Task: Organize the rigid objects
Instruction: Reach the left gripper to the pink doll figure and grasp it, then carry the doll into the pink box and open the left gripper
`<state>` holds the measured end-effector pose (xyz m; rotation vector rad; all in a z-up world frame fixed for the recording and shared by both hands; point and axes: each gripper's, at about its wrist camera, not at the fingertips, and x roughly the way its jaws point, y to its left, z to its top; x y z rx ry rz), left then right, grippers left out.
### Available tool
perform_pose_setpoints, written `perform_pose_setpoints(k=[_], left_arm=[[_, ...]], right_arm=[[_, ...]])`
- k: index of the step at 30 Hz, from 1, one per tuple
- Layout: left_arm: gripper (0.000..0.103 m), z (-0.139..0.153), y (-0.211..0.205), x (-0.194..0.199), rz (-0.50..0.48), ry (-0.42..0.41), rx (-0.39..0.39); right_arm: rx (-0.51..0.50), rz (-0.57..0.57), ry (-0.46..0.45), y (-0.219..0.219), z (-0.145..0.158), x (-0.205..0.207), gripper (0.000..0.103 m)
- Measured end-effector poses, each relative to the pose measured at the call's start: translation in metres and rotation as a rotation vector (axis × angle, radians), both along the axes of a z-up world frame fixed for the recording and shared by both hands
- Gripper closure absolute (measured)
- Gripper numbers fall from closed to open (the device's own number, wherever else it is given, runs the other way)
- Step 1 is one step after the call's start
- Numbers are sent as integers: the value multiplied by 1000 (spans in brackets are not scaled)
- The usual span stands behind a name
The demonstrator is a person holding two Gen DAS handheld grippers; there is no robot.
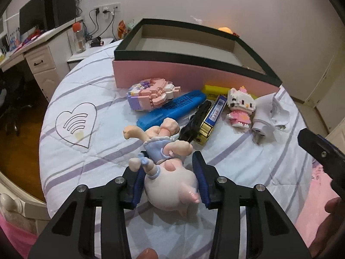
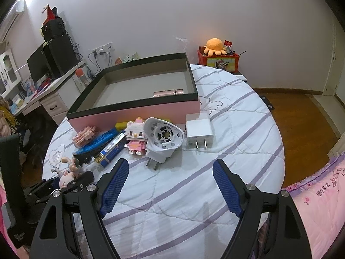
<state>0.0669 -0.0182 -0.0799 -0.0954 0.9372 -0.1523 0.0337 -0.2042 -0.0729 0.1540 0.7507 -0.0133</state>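
Note:
My left gripper (image 1: 170, 161) is shut on a pink doll figure (image 1: 170, 179) with a blue dress, low over the bed; both also show in the right wrist view (image 2: 66, 176). Beyond it lie a pink brick toy (image 1: 151, 95), a blue marker (image 1: 172, 110), a blue-gold lighter (image 1: 212, 116), a yellow marker (image 1: 215, 90), a brick kitty (image 1: 239, 108) and a white plug adapter (image 1: 267, 114). The pink box (image 1: 194, 77) with black rim stands behind them. My right gripper (image 2: 170, 170) is open and empty, in front of the adapter (image 2: 161, 138) and a white charger (image 2: 199, 132).
A pink tube (image 2: 168, 93) lies inside the box (image 2: 133, 112). A desk with a monitor (image 2: 38, 64) stands at the left. A red box with an orange plush (image 2: 216, 54) stands behind the bed. A pink pillow (image 2: 319, 196) lies at the right. Wood floor surrounds the bed.

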Motion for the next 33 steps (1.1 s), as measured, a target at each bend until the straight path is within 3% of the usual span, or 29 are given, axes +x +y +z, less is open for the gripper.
perform_pose_setpoints(k=[9,17,26,33], left_arm=[[61,28,6,-14,-6,-51,-10],[61,64,0,6,-32,-106,-20],[61,90,-14,88,-43,-144,-9],[61,63,-38,164,-52,-75,1]], right_arm=[[4,8,-9,5,5,-2,21],[7,15,-21,5,19,11,21],[22,-8,-62,-14,44,52,21],[35,-8,-41,-27,40,95,21]])
